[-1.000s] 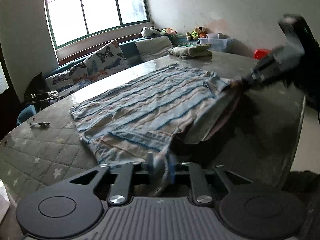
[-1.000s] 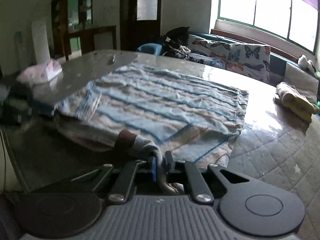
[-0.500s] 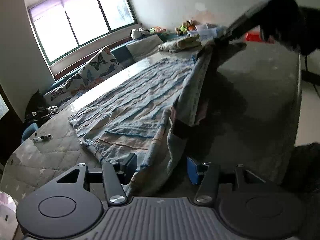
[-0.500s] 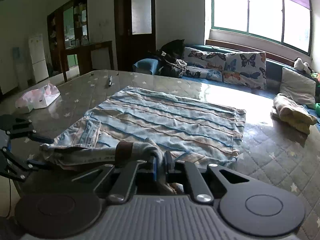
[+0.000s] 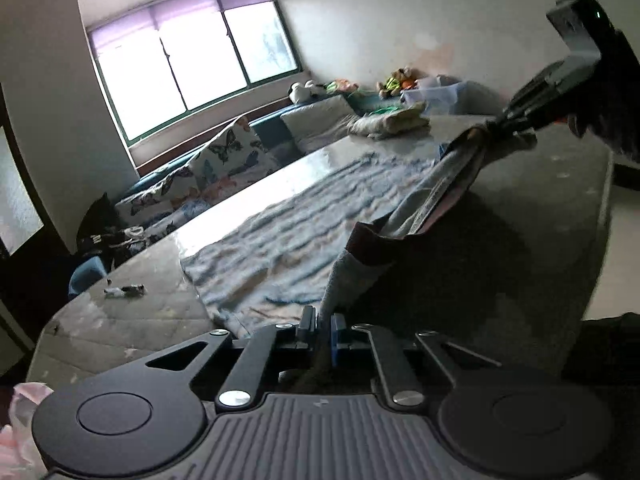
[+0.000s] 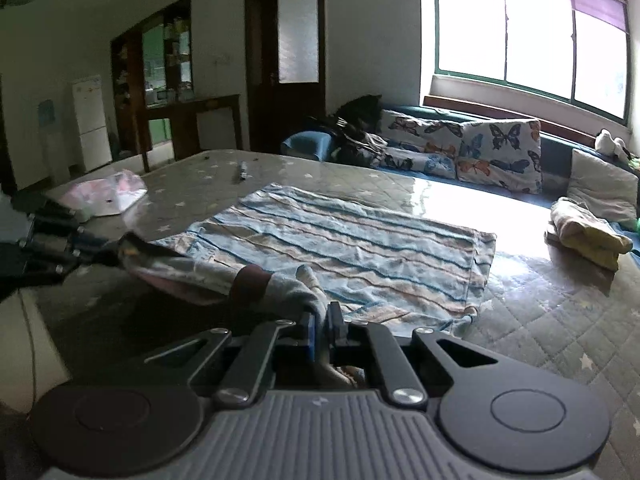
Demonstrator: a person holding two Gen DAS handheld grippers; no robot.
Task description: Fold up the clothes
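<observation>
The striped garment is pinched at one edge by both closed grippers, left and right, and lifted off the bed.

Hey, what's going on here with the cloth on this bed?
A person is folding a striped garment spread on a quilted mattress, using a handheld tool in each hand. The left tool and right tool are each shut on the garment's near edge, which is lifted off the mattress between them. The rest lies flat. A folded item sits at the far side.
</observation>
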